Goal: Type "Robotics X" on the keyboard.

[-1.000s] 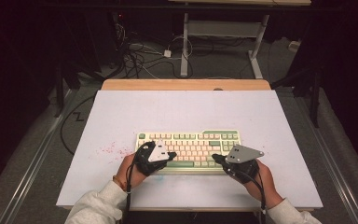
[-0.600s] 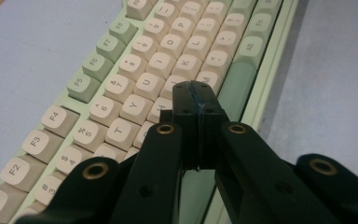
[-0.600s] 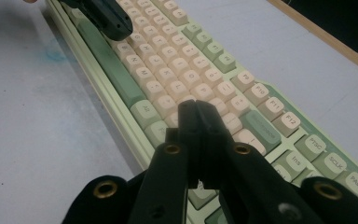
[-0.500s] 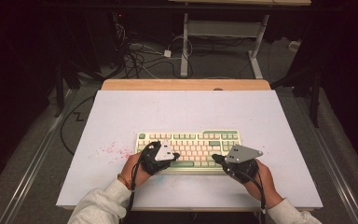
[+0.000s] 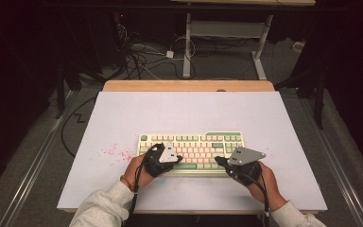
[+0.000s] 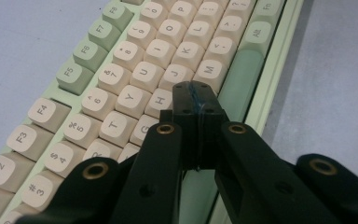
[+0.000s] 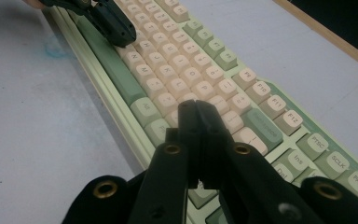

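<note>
A pale green keyboard [image 5: 194, 142] with cream and green keys lies on the white table top [image 5: 184, 111], near the front edge. My left gripper [image 5: 178, 158] is shut with nothing in it, and its tip rests over the lower letter rows. In the left gripper view the closed tip [image 6: 196, 93] sits by the H and N keys of the keyboard [image 6: 121, 70], next to the green space bar [image 6: 240, 77]. My right gripper [image 5: 217, 160] is shut and empty, its tip [image 7: 196, 108] over the keyboard's [image 7: 191, 70] bottom row. That view has the left gripper [image 7: 121, 32] farther along the keys.
Red speckles [image 5: 116, 152] mark the table left of the keyboard, and a faint blue smudge [image 7: 53, 49] lies in front of it. A wooden strip [image 5: 189, 85] edges the far side. Cables [image 5: 142, 56] and a desk frame [image 5: 227, 33] are on the floor beyond.
The left hand and its gripper have shifted slightly to the right over the keyboard. The right gripper has stayed where it was.
</note>
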